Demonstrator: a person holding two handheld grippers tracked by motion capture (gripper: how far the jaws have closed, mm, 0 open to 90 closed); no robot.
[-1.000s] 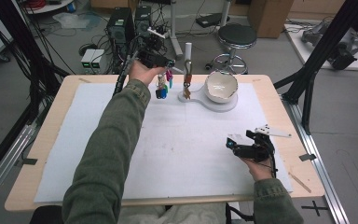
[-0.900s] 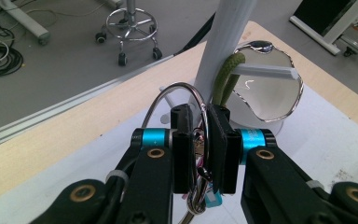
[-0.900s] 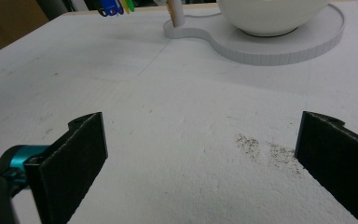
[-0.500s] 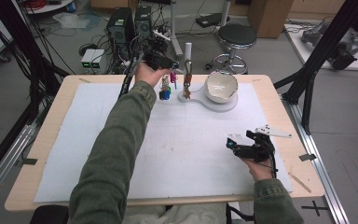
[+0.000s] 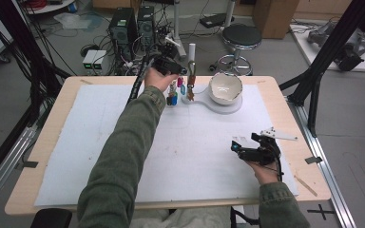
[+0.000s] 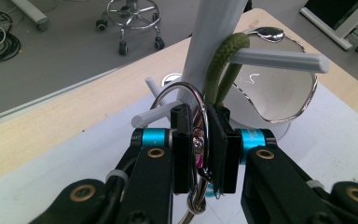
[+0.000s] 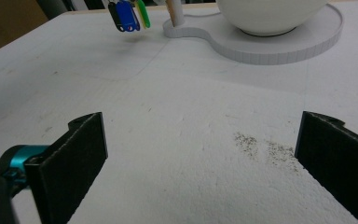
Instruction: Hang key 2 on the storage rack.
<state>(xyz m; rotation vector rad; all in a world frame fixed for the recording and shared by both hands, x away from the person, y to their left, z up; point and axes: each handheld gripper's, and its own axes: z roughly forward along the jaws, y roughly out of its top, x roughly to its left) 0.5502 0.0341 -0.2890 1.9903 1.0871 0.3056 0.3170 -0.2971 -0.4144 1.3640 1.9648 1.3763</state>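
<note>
Right now my left gripper (image 6: 199,154) has its fingers (image 6: 182,149) clenched on the metal key ring (image 6: 193,100), and in the high view the coloured key tags (image 5: 175,92) dangle below it beside the white stand (image 5: 191,57) at the far side of the worktop (image 5: 57,99). From the left gripper view the ring sits just in front of the stand's post, close to the short peg (image 6: 156,116) sticking out towards me, while an olive cord loop (image 6: 223,60) already hangs over the longer peg (image 6: 279,59) above. As I judge it, the step is hooking this ring onto a peg, so I want to line the ring's open middle up with the peg tip, slide it on well past the end, and only then loosen my grip, so the weight of the tags doesn't pull it off. I should also steer clear of the cord and the white bowl (image 5: 225,88) behind the stand. My right gripper (image 5: 247,153) rests near the worktop's near right edge with its 2 fingers (image 7: 81,154) spread wide and nothing between them.
</note>
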